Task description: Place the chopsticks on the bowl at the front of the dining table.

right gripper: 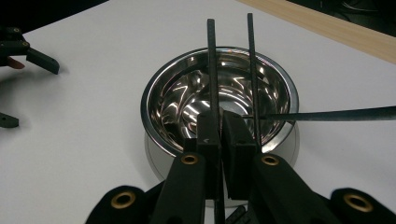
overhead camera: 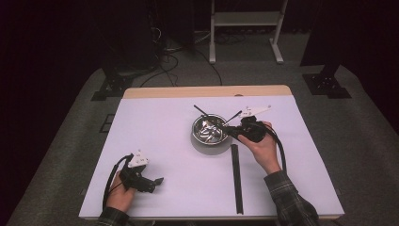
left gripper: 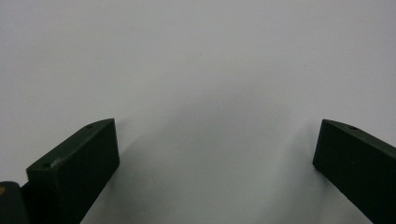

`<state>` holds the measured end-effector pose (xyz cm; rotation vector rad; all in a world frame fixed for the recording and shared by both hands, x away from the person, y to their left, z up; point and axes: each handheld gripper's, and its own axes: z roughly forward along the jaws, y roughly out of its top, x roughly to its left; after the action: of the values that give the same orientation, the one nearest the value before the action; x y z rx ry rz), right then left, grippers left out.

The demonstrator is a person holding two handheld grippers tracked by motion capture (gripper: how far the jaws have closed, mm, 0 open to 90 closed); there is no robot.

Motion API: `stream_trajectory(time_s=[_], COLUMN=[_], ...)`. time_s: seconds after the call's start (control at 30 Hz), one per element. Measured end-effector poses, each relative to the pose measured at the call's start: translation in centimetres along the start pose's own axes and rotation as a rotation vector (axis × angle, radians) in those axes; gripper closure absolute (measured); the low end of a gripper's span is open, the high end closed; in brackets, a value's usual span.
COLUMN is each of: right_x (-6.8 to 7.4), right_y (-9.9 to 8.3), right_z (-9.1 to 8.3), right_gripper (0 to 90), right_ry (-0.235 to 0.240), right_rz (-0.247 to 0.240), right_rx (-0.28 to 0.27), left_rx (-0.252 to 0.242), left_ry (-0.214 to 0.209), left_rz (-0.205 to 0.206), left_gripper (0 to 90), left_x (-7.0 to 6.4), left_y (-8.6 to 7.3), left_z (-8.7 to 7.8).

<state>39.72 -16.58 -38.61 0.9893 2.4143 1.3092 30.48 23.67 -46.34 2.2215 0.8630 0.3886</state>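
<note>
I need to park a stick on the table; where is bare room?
The wide bare patch lies between the left claw and the steel bowl, and along the table's far left. It is crowded around the bowl, its sticks, the right claw and the black strip.

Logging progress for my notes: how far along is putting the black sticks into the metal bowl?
Done: two black sticks already rest in the metal bowl. In hand: the right tongs are shut on a third stick over the bowl. Left: likely the long black strip on the table; the left tongs are open and empty.
</note>
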Motion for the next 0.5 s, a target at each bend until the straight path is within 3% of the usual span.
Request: stream_trajectory(time_s=[0.5], right_x=[-0.4], right_y=[0.6], right_z=[2.3], right_gripper=[85.5], right_ry=[-0.002], right_rz=[0.017], right_rx=[0.012], left_rx=[0.0], left_ry=[0.0], left_rz=[-0.001], left_gripper=[0.0], left_x=[0.0], left_y=[0.0], left_z=[0.0])
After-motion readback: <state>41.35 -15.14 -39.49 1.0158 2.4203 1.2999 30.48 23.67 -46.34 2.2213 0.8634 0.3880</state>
